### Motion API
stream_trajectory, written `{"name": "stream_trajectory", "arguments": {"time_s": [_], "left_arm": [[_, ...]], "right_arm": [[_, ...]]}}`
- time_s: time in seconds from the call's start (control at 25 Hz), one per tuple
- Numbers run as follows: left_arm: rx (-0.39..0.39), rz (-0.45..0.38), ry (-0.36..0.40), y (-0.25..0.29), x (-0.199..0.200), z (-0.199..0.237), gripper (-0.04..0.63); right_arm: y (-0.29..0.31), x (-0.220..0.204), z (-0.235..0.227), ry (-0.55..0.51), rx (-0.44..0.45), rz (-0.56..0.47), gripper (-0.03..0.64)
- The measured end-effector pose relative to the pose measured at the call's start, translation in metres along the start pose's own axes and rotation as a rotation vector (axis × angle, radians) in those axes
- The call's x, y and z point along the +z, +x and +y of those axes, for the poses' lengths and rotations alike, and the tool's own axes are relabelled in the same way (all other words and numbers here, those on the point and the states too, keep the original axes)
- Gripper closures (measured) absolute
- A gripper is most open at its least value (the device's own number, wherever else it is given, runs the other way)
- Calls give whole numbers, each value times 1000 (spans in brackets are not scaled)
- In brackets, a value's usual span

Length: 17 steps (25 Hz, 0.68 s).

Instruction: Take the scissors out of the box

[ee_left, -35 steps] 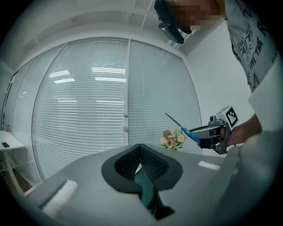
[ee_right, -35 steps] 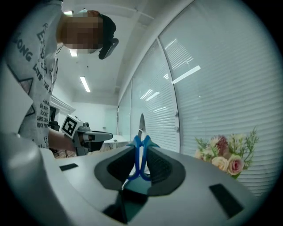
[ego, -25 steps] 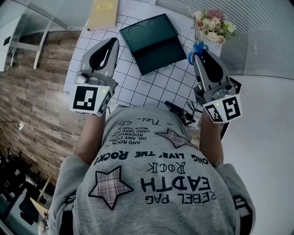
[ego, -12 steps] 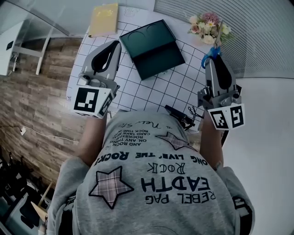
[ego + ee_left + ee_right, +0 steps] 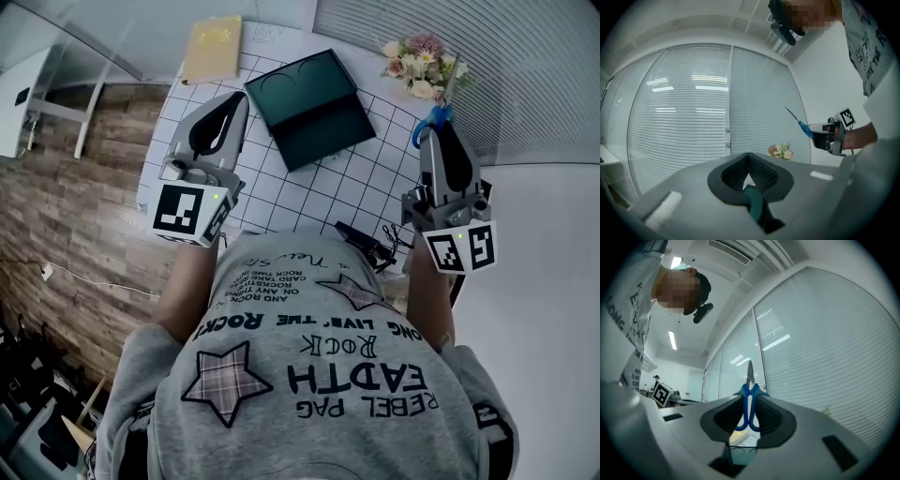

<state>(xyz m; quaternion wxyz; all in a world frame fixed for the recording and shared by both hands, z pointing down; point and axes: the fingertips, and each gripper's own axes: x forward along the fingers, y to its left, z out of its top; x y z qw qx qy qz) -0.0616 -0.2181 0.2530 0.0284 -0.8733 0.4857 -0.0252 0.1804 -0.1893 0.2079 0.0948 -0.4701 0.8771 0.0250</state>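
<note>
OK, status: I'd call the take-out step done bar the set-down. The box (image 5: 309,101) sits open mid-surface (image 5: 281,183) and both tray recesses look empty. The scissors (image 5: 430,119) are off to its right, well apart from it, in the air near the flowers (image 5: 419,66). Next move, my guess: bring them down onto a bare patch of grid between the box and the right edge. Blades should keep away from the flowers and the black cable clutter (image 5: 367,240) at the near edge, with release only once they lie flat. Tools, left first: my left tool (image 5: 239,97) hangs just left of the box, roughly level, pads closed tip to tip, nothing gripped. The teal low in its gap is, I think, just the box seen through it. My right tool (image 5: 436,129) is partway closed, pads clamped on the blue handle loops. The closed blades stick out ahead past the tips, angled slightly up, and the scissors sit straight between the pads.
</note>
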Motion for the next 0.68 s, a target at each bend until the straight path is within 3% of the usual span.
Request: {"name": "stream_trajectory", "arguments": {"time_s": [0.68], "left_arm": [[18,10,-6,-2,-7,0,586]], "right_arm": [[0,1,1,5,11,-11,523]]}}
